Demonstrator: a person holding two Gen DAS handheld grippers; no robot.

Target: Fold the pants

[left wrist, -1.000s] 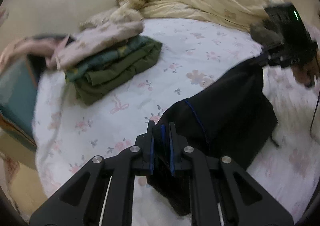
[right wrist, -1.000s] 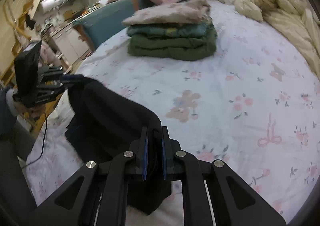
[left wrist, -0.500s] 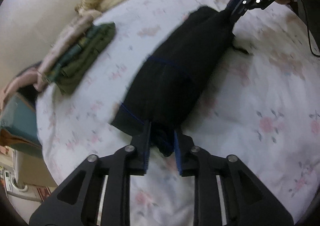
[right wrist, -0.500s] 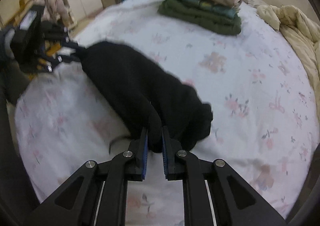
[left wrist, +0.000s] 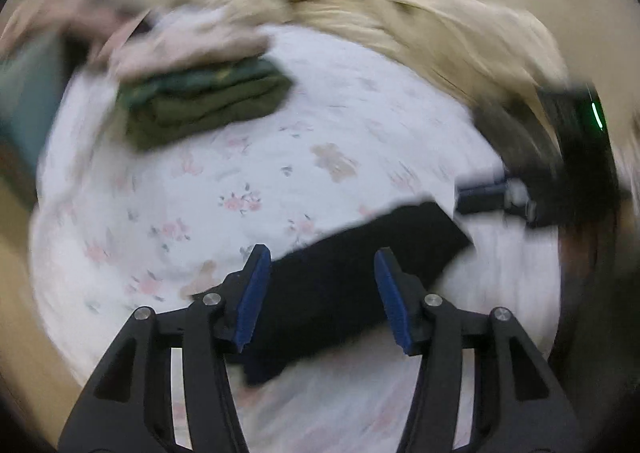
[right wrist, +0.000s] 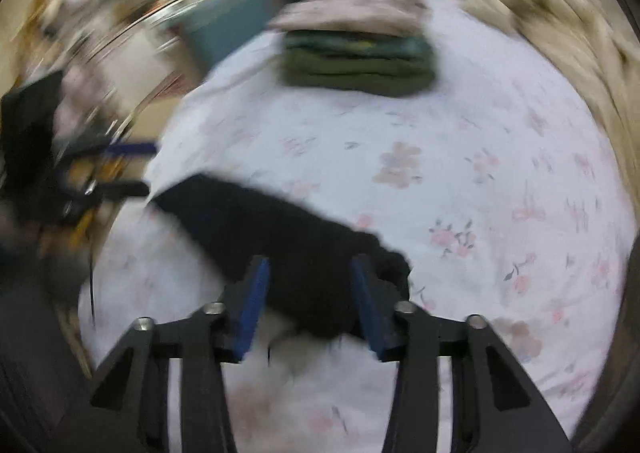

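Black pants lie flat on the flowered bed sheet, folded into a long strip. My left gripper is open above one end of them and holds nothing. My right gripper is open above the other end of the pants, also empty. Each gripper shows in the other's view: the right one at the right edge, the left one at the left edge. Both views are motion-blurred.
A stack of folded clothes, green below and pink on top, sits at the far left of the bed; it also shows in the right wrist view. A crumpled yellow duvet lies along the far side. A teal chair stands beside the bed.
Both grippers have let go of the pants and opened. The pants now lie on the sheet, and both grippers have lifted back from them.
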